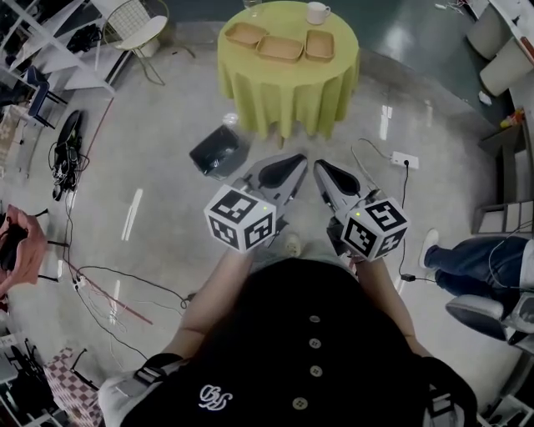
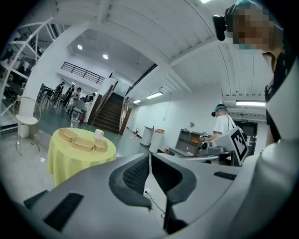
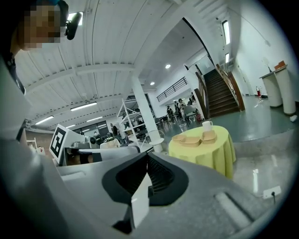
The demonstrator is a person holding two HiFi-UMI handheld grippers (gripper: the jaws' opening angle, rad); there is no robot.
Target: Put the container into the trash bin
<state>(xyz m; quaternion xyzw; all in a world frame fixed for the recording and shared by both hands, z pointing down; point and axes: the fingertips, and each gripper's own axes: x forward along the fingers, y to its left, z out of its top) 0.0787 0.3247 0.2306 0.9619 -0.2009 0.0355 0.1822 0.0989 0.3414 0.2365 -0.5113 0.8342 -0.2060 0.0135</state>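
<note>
Three shallow brown containers [image 1: 279, 47] and a white cup [image 1: 317, 12] sit on a round table with a yellow cloth [image 1: 288, 87], straight ahead of me. A dark trash bin [image 1: 219, 150] stands on the floor at the table's near left. My left gripper [image 1: 299, 158] and right gripper [image 1: 319, 165] are held side by side at waist height, pointing at the table, well short of it. Both are shut with nothing in them. In the left gripper view, the containers [image 2: 83, 142] are far off to the left of the left gripper [image 2: 150, 156]. In the right gripper view, they [image 3: 191, 139] lie to the right of the right gripper [image 3: 147, 161].
A white wire chair [image 1: 138, 25] stands at the back left. Cables and a power strip [image 1: 405, 159] lie on the grey floor. A seated person's legs [image 1: 476, 263] reach in from the right, and another person [image 1: 21, 242] is at the left edge.
</note>
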